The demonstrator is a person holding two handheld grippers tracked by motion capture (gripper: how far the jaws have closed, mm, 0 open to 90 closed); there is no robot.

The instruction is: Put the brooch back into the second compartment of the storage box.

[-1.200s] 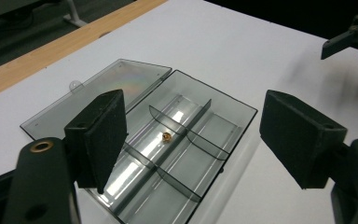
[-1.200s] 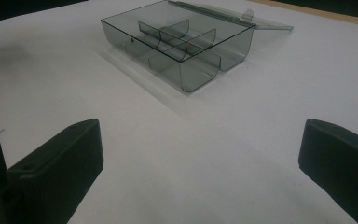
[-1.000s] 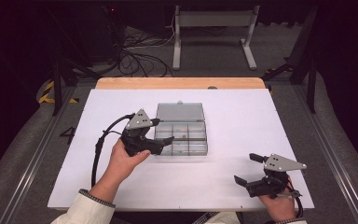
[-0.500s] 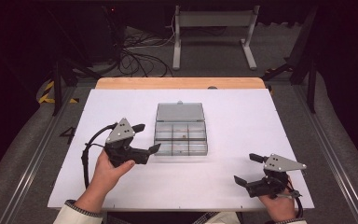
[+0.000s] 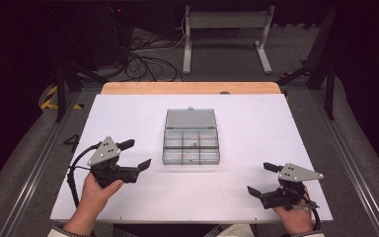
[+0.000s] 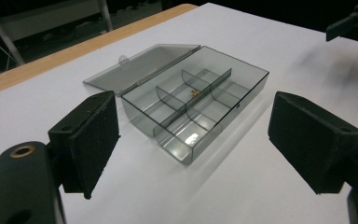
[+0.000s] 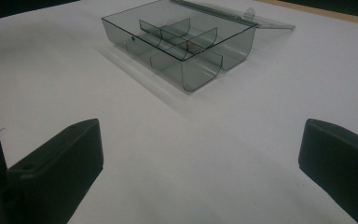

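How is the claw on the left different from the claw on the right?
The left gripper sits close to the clear box, while the right gripper waits farther off, near the table's front corner. The left gripper points right toward the box; the right gripper points left. Both are black, hand-held, with jaws wide open and holding nothing.

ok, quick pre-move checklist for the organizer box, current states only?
1. Lid fully open, lying flat behind the box: ok.
2. Left gripper open, holding nothing, apart from the box: ok.
3. Right gripper open, holding nothing, near the table's front edge: ok.
4. Small brownish piece sits in a middle compartment: ok; what it is: cannot tell.
5. Other compartments: cannot tell, glare on the clear floor.
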